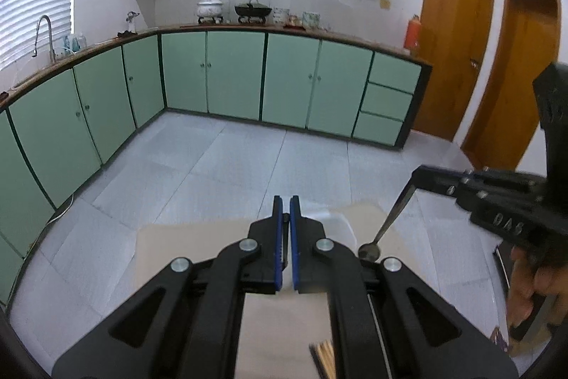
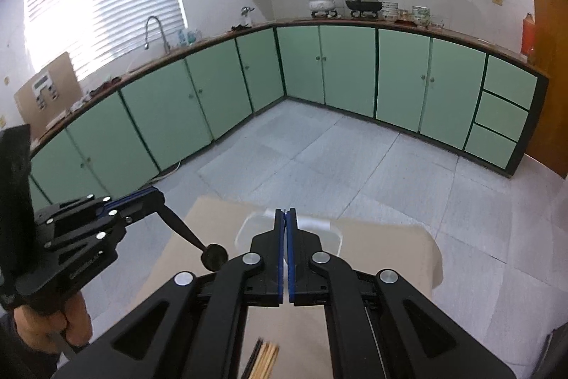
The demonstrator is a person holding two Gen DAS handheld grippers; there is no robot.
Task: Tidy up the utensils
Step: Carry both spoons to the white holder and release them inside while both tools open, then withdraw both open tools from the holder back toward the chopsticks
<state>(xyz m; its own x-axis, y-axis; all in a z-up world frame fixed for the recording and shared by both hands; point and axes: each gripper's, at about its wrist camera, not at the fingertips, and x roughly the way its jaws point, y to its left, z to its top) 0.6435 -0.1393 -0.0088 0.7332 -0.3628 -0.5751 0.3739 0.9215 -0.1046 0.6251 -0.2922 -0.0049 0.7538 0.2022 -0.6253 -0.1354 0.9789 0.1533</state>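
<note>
My left gripper [image 1: 287, 200] is shut; its own view hides what it holds. The right wrist view shows the left gripper [image 2: 161, 205] from the side, gripping a black spoon [image 2: 214, 257] by the handle, bowl hanging down. My right gripper [image 2: 285, 212] is shut too. In the left wrist view the right gripper [image 1: 418, 176] holds a metal spoon [image 1: 369, 251] by the handle tip, bowl down. Both spoons hang above a beige tabletop [image 1: 184, 247] near a clear plastic container [image 2: 321, 231]. A bundle of chopsticks [image 2: 266, 357] lies on the table under the grippers.
Beyond the table are a grey tiled floor [image 1: 230, 162] and green kitchen cabinets [image 1: 230, 73] along the walls. Pots [image 1: 210, 6] stand on the far counter, with a sink tap [image 2: 156, 31] at the left. A person's hand [image 1: 532, 286] grips the right tool's handle.
</note>
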